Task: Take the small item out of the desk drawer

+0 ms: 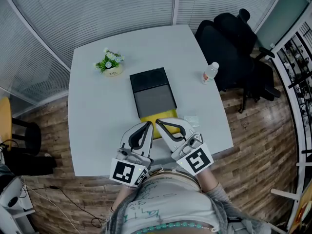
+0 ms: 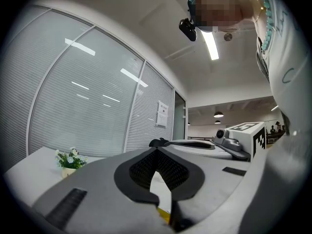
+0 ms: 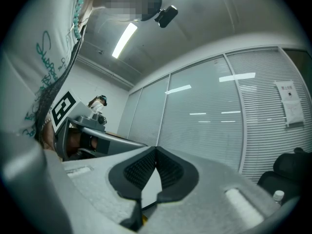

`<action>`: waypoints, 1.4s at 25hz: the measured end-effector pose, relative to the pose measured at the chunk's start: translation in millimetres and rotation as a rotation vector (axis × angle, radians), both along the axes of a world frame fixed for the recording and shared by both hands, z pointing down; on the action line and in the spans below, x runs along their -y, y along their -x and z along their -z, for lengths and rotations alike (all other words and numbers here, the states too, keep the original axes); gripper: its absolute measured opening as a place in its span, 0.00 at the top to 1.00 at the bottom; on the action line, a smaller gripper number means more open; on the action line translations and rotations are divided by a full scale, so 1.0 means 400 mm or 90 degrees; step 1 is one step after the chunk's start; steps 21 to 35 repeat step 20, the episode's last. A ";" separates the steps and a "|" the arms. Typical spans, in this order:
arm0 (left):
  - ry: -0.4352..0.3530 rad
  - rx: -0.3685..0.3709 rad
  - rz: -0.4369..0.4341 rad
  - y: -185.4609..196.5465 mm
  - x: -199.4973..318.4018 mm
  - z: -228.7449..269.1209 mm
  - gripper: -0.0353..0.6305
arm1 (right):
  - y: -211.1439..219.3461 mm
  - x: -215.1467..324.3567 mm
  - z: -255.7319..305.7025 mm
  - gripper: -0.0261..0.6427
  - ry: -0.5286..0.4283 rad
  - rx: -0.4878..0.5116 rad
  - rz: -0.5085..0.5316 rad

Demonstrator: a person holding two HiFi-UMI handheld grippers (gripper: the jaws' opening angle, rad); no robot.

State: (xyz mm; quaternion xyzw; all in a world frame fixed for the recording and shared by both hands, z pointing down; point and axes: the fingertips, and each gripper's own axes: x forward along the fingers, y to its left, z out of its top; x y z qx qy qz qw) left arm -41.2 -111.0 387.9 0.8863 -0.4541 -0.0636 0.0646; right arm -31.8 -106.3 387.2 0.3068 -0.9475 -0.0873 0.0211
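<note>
A small black and grey drawer unit [image 1: 152,93] lies in the middle of the white table [image 1: 97,116]. Its yellow drawer [image 1: 165,115] sticks out at the near end; I cannot see what is in it. Both grippers point level over the table's near edge, side by side. The left gripper [image 1: 147,125] and the right gripper [image 1: 158,124] have their tips at the yellow drawer's front. In the left gripper view the left gripper [image 2: 156,150] has its pads meeting, with nothing between them. The right gripper [image 3: 156,151] is shut and empty too.
A potted plant [image 1: 110,62] stands at the table's far left and a water bottle [image 1: 209,72] near its right edge. A small clear wrapper [image 1: 190,120] lies right of the drawer. A black office chair [image 1: 234,40] stands beyond the right side.
</note>
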 end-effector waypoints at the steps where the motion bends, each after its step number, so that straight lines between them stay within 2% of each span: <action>1: 0.002 0.000 0.000 -0.001 0.000 -0.002 0.95 | -0.001 0.001 0.000 0.96 0.001 0.001 0.000; 9: 0.007 -0.001 -0.003 -0.003 0.004 -0.005 0.95 | -0.002 0.002 -0.003 0.96 -0.003 -0.017 0.007; 35: 0.017 -0.002 -0.002 -0.005 0.004 -0.016 0.95 | -0.003 0.004 -0.006 0.96 0.002 -0.012 0.009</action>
